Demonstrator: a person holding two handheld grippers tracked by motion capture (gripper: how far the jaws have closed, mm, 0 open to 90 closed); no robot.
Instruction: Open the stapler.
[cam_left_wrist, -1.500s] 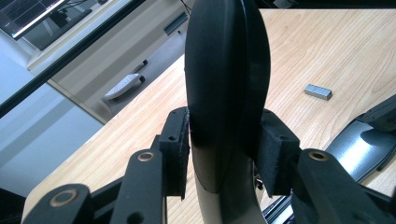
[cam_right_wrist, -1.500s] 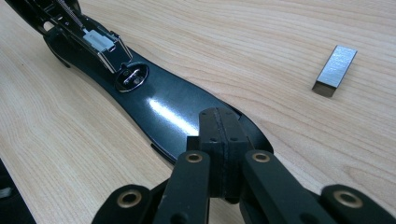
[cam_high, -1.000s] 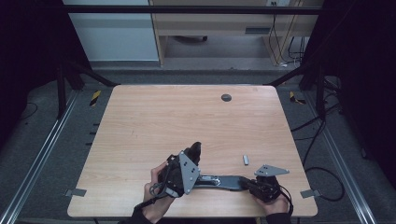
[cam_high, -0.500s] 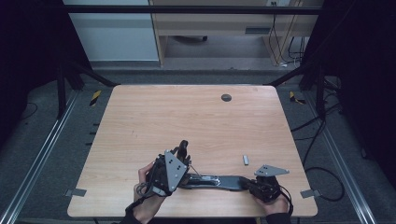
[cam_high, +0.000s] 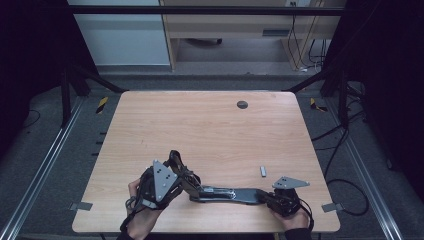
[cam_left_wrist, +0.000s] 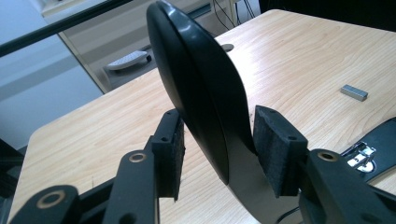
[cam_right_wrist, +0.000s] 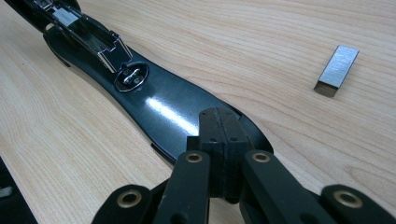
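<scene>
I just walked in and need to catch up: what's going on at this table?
A person is working a black stapler that is swung open near the front edge of the wooden table. The right hand-held gripper, jaws shut, presses down on the stapler's base end. The left hand-held gripper has the raised top arm between its pads; its jaws have just been opening, with a gap at one pad. A small block of staples lies beside the stapler.

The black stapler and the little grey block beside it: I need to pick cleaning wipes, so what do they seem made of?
The black stapler looks like glossy moulded plastic: light streaks reflect off its base, and its inner channel shines like bright metal. The grey block looks like brushed metal, perhaps a strip of staples: fine lines run along its dull silver top. The table looks like light wood-grain laminate.
</scene>
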